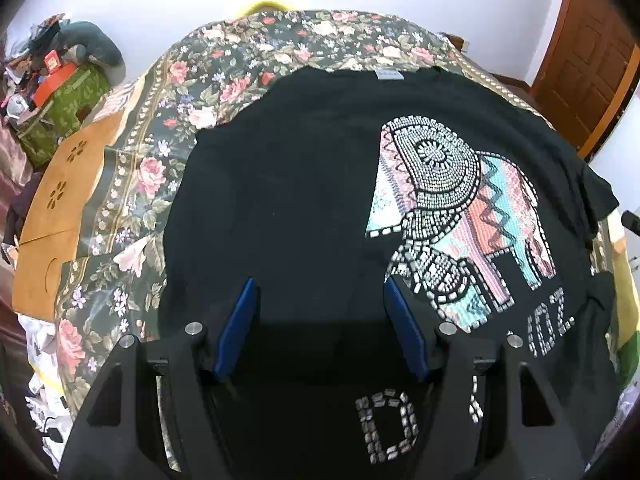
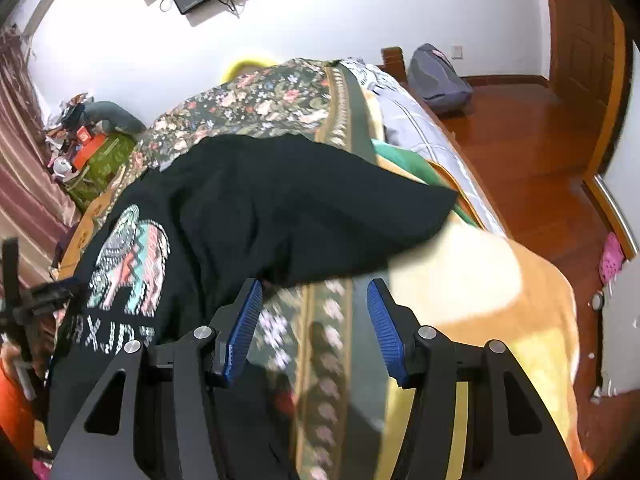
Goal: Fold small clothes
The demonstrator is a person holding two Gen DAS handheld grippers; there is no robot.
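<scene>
A black T-shirt [image 1: 288, 200] with a studded elephant print [image 1: 460, 216] lies on a floral bedspread [image 1: 224, 92]. Its left side is folded over the middle, and the neck label is at the far end. My left gripper [image 1: 320, 300] is open and empty, hovering over the shirt's lower part. In the right wrist view the shirt [image 2: 280, 200] lies ahead and to the left, its right sleeve edge reaching toward the bed side. My right gripper [image 2: 316, 300] is open and empty, just below that sleeve's edge, over the bedspread [image 2: 320, 320].
An orange blanket [image 2: 480, 280] covers the bed's near right corner. A wooden panel [image 1: 52, 208] lies on the bed's left. Clutter [image 1: 48, 80] is piled by the wall. A backpack [image 2: 440, 76] sits on the wooden floor [image 2: 540, 152] near a door [image 1: 592, 60].
</scene>
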